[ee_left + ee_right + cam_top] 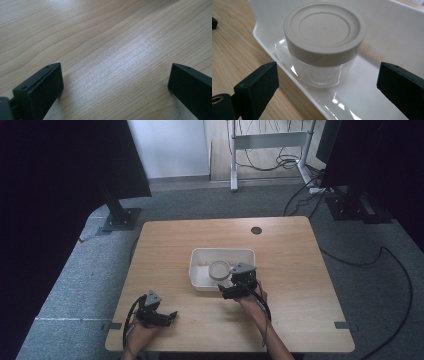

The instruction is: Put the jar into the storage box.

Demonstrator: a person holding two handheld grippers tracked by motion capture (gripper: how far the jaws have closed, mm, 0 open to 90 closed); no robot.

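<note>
The jar (323,42), clear-bodied with a beige screw lid (324,27), stands upright inside the white tray (200,276) near the table (300,285) centre. The right gripper (327,85) hovers at the tray's near rim, jaws wide, jar ahead and between them, untouched. The left gripper (115,85) sits low over bare table, jaws wide, well apart from the tray.

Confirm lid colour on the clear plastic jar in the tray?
Beige round screw lid; clearest in the right gripper view.
</note>
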